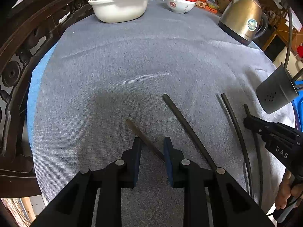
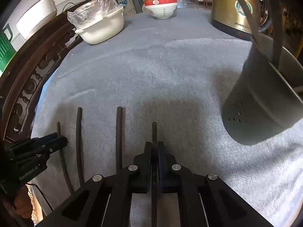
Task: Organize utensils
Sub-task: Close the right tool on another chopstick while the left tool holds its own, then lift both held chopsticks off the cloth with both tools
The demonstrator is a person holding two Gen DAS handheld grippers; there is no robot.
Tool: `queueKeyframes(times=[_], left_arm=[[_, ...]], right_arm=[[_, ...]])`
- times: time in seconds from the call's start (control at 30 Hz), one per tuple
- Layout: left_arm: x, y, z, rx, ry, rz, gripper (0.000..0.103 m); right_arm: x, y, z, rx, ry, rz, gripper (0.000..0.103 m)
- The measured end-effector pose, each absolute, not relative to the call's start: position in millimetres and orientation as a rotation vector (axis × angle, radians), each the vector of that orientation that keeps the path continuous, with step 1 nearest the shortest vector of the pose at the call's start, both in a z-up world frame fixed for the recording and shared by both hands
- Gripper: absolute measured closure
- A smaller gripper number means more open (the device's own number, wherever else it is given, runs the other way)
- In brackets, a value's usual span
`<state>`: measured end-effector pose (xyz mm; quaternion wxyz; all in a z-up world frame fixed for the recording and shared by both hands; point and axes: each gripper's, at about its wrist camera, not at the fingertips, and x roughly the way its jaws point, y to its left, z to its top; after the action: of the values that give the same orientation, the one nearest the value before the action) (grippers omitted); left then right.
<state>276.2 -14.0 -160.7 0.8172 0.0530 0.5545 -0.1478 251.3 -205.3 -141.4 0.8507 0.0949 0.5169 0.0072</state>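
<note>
In the left wrist view, a carved dark wood chair back (image 1: 28, 43) curves along the left edge. A white plastic basin (image 1: 119, 7) with a crinkled clear bag stands at the upper left on the grey woven cloth (image 1: 132, 60). Beside it are stacked round bowls (image 1: 180, 0) with red bands and red emblems. The brass-coloured metal kettle (image 1: 244, 17) at upper right carries a round sticker and small writing that I cannot read.

The left gripper (image 1: 152, 149) at bottom centre has its blue pads apart around a thin brown chopstick (image 1: 140, 132), not pressing it. Three more dark chopsticks (image 1: 185, 124) lie to the right on the cloth. At the right edge stands the grey holder (image 1: 274, 92) with small holes.

In the right wrist view, the right gripper (image 2: 154, 147) is closed on one dark chopstick (image 2: 154, 132). The left gripper body there reads "GenRobot.AI".
</note>
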Motion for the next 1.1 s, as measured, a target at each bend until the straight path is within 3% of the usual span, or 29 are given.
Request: queueKeyframes(times=[0.13,0.6,0.97,1.03,1.1], left_arm=[[276,-18,-162,0.128,1.185,-0.307,0.077],[279,-9,-155,0.029,1.263,-0.287,0.053],[298,20,-157,-0.202,1.419,-0.19,0.053],[301,16,-159,-0.193,1.42,-0.156,0.054],[303,10,-159,-0.188,1.424,-0.155,0.064]], right_arm=[[255,-202,-141,0.174,1.111,0.011,0.095],[266,-204,-140,0.173,1.164,0.028,0.095],[261,-206,-142,0.182,1.129,0.062,0.095],[259,-207,-142,0.181,1.117,0.072,0.095],[256,-209,-142,0.191,1.106,0.08,0.095]])
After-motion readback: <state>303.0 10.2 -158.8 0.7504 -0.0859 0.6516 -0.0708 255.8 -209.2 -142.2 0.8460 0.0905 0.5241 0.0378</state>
